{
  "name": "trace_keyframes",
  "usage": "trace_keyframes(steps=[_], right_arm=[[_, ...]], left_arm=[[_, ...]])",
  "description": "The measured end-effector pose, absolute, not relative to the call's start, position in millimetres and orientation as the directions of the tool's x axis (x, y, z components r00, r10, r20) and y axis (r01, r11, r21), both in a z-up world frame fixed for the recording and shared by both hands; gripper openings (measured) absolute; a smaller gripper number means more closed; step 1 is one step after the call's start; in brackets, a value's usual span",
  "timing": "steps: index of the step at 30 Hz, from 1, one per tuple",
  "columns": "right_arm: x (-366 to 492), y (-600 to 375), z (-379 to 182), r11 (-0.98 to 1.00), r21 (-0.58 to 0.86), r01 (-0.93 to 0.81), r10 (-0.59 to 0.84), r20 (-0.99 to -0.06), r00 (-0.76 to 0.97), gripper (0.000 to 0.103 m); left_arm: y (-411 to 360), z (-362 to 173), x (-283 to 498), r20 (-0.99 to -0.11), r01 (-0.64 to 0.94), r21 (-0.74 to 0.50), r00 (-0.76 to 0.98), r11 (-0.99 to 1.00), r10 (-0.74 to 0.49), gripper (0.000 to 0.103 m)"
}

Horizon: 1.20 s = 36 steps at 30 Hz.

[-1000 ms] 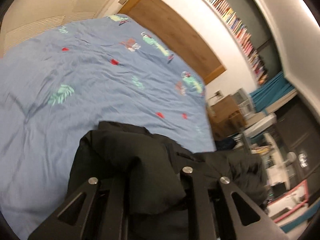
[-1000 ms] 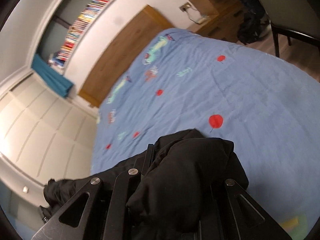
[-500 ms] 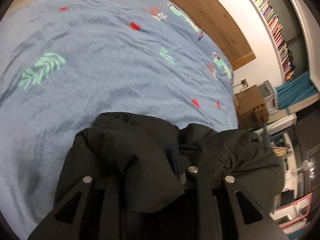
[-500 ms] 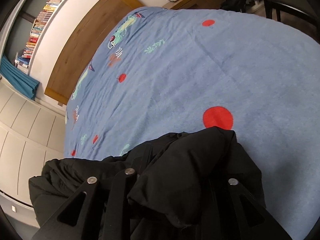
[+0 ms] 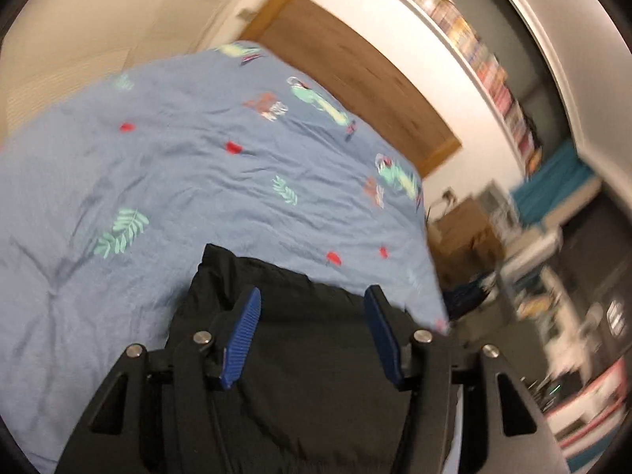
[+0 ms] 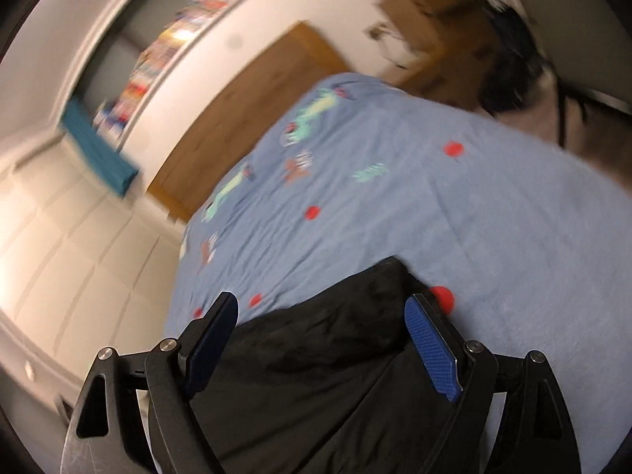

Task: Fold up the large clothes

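A large black jacket [image 5: 308, 375] lies flat on the near edge of the blue patterned bedspread [image 5: 177, 181]. My left gripper [image 5: 312, 331] hovers over it with jaws opening; the blue pads [image 5: 241, 339] stand apart and do not press the cloth. In the right wrist view the same black jacket [image 6: 328, 363] spreads under my right gripper [image 6: 320, 339]. Its jaws are opening wide, and the blue pad [image 6: 432, 351] is clear of the fabric, which lies below and between the fingers.
A wooden headboard [image 5: 355, 75] stands at the far end of the bed, with a long bookshelf [image 5: 486, 67] above it. Wooden drawers and clutter [image 5: 466, 237] sit beside the bed. White wardrobe doors [image 6: 51, 245] run along the other side.
Both grippers were shut on bunched jacket fabric; now both have let go and pulled back, and the jacket lies flatter on the bedspread.
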State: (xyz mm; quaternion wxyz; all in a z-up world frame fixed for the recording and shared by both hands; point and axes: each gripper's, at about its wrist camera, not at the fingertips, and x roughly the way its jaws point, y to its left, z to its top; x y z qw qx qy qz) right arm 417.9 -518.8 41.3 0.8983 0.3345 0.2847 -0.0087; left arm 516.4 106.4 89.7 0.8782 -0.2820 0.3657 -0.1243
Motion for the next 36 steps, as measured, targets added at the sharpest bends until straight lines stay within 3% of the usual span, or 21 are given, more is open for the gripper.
trace_keyframes(steps=[5, 12, 16, 27, 36], right_arm=[[405, -441, 52, 0.873, 0.484, 0.061, 0.247, -0.546, 0.801, 0.084], [433, -347, 17, 0.938, 0.332, -0.104, 0.307, -0.650, 0.695, 0.081], [477, -336, -7, 0.965, 0.250, -0.081, 0.239, -0.709, 0.664, 0.080], [585, -371, -75, 0.956, 0.285, 0.066, 0.184, -0.761, 0.622, 0.084], [612, -377, -105, 0.953, 0.289, 0.093, 0.175, -0.773, 0.610, 0.086]], left_arm=[[31, 87, 489, -0.630, 0.140, -0.479, 0.632, 0.866, -0.451, 0.053], [-73, 50, 504, -0.731, 0.277, -0.311, 0.542, 0.909, -0.415, 0.053], [-102, 27, 547, -0.772, 0.265, -0.202, 0.549, 0.943, -0.320, 0.053], [-139, -45, 666, -0.811, 0.212, -0.193, 0.515, 0.958, -0.277, 0.057], [-148, -69, 683, -0.811, 0.216, -0.148, 0.532, 0.965, -0.243, 0.058]])
